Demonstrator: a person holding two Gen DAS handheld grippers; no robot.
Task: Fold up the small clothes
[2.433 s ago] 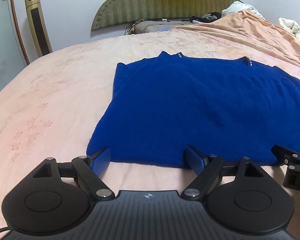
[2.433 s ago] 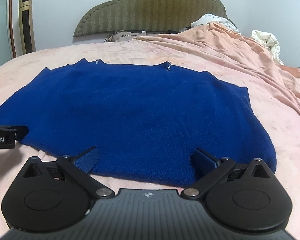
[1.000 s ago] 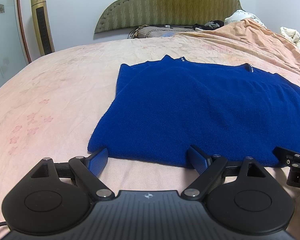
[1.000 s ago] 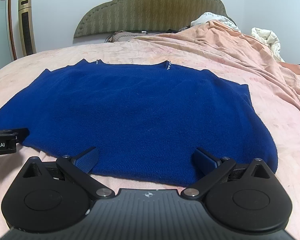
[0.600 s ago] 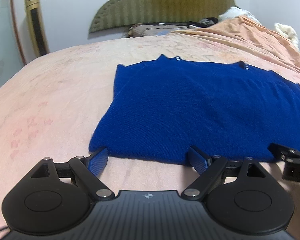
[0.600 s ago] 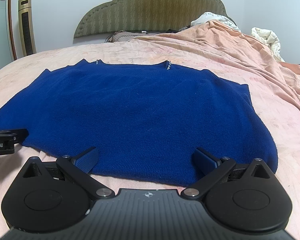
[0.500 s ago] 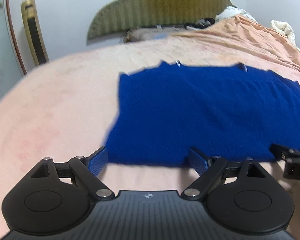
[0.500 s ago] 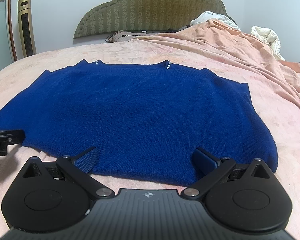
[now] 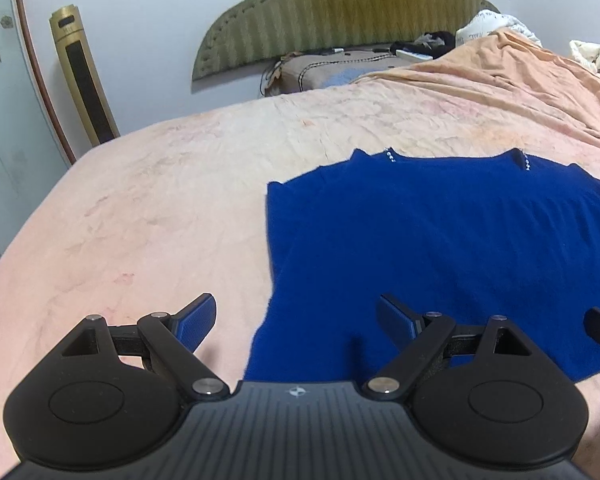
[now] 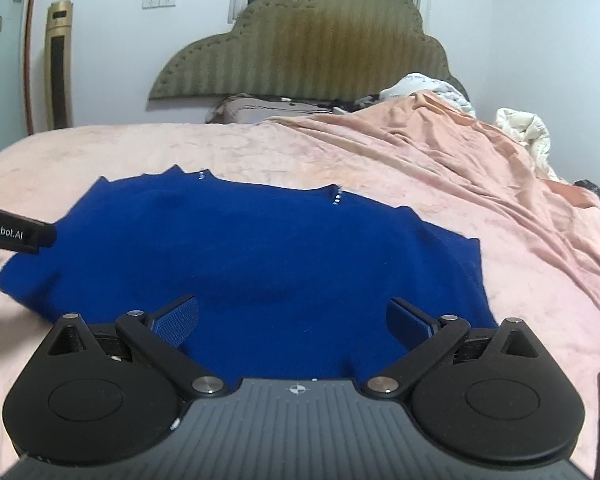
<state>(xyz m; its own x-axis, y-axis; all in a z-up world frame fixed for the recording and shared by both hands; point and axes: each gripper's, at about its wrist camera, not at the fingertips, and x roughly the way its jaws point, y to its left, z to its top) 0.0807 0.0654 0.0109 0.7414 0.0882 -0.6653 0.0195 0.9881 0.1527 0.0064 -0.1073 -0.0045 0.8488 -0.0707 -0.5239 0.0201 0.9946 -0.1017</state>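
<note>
I see the blue sweater (image 10: 268, 264) flat on the bed (image 9: 140, 208) — no fold made yet. Left gripper (image 9: 296, 320) and right gripper (image 10: 294, 320) fingers spread, empty.

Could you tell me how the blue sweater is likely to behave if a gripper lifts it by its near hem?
The sweater looks like soft knit lying flat, so it would probably drape and sag. Its fuzzy surface suggests good grip, and drag on the bedspread.

Can't see the blue sweater's (image 9: 440, 240) near hem, the left gripper (image 9: 296, 318) body covers it, and its right side runs off frame. Stuff piled by the headboard (image 10: 300, 60) is too small to tell.
</note>
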